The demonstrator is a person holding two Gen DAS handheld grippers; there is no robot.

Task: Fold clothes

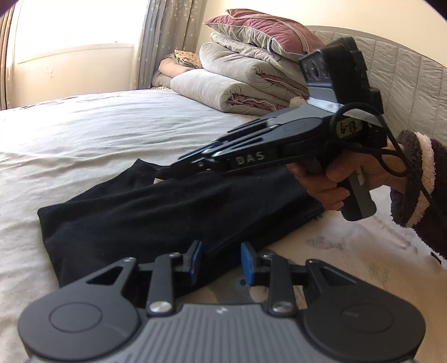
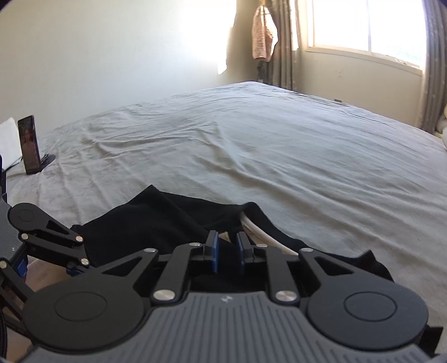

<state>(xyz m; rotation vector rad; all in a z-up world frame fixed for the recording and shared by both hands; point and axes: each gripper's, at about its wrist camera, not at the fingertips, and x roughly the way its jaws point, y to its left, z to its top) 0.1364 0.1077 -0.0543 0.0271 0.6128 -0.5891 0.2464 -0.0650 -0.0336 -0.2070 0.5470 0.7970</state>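
Observation:
A black garment [image 1: 156,212] lies partly folded on the white bed sheet [image 1: 83,131]; it also shows in the right wrist view [image 2: 156,223], with a pale lining at its opening. My left gripper [image 1: 220,259] hovers low over the garment's near edge, its blue pads apart with dark cloth seen between them. My right gripper [image 2: 226,252] has a narrow gap between its blue pads, over the garment's edge; whether it pinches cloth is unclear. The right gripper's body [image 1: 279,148], held in a hand, crosses above the garment in the left wrist view.
Folded grey quilts and a maroon pillow [image 1: 251,64] are stacked at the quilted headboard [image 1: 405,78]. A phone on a stand [image 2: 29,145] sits at the bed's left edge. Curtains and a window [image 2: 363,25] stand beyond the wide sheet [image 2: 279,145].

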